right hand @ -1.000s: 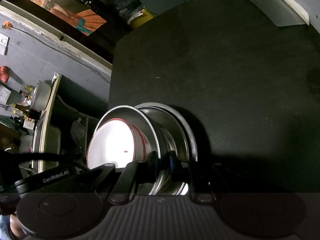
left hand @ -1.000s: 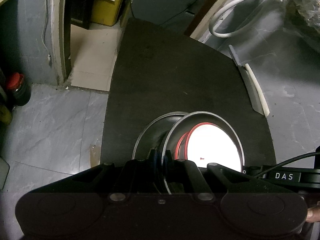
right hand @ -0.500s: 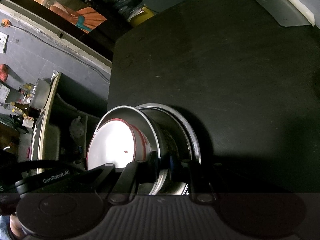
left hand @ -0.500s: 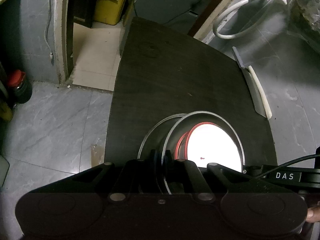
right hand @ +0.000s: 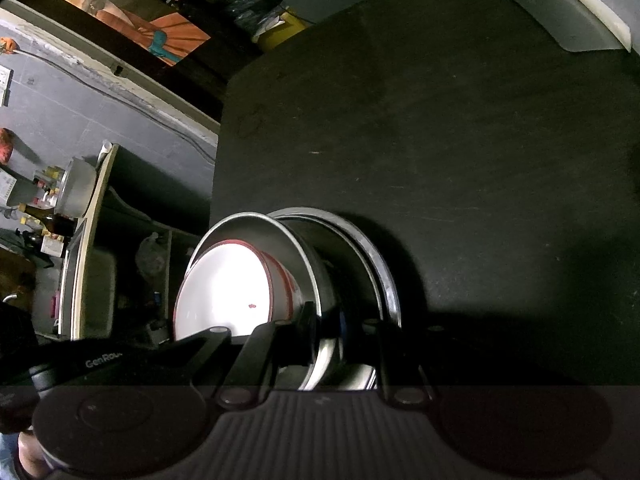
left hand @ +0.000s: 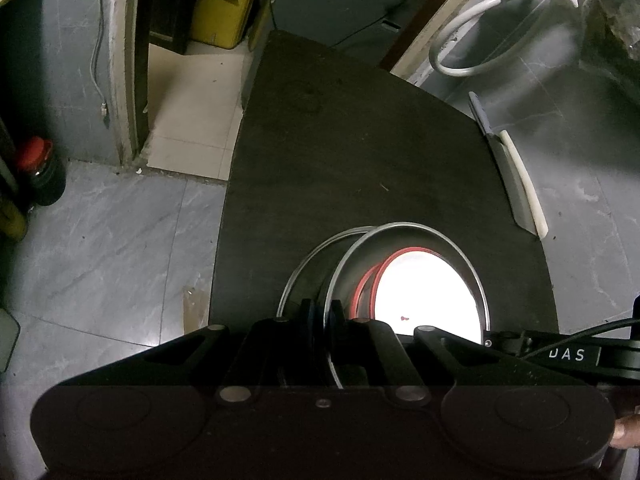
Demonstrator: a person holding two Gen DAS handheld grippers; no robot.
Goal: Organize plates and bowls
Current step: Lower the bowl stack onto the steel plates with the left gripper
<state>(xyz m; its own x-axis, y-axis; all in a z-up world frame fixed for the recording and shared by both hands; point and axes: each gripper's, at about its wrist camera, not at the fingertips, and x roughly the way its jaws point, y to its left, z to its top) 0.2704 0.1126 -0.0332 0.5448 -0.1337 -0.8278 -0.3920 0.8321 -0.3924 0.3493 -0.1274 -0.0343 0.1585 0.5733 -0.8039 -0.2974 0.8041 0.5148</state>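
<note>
A steel bowl (left hand: 440, 248) holds a white bowl with a red rim (left hand: 424, 296). Both rest over a steel plate (left hand: 312, 260) near the close edge of the dark table (left hand: 360, 160). My left gripper (left hand: 324, 312) is shut on the steel bowl's left rim. In the right wrist view, my right gripper (right hand: 326, 316) is shut on the opposite rim of the steel bowl (right hand: 292, 240), with the white bowl (right hand: 224, 284) inside and the steel plate (right hand: 376, 260) below. I cannot tell whether the stack touches the table.
A cleaver with a white handle (left hand: 516, 188) lies at the table's right edge. Grey tiled floor surrounds the table, with a red-lidded jar (left hand: 40, 172), a yellow box (left hand: 222, 16) and a white hose (left hand: 468, 40). A shelf with bottles and a pot (right hand: 76, 192) stands left.
</note>
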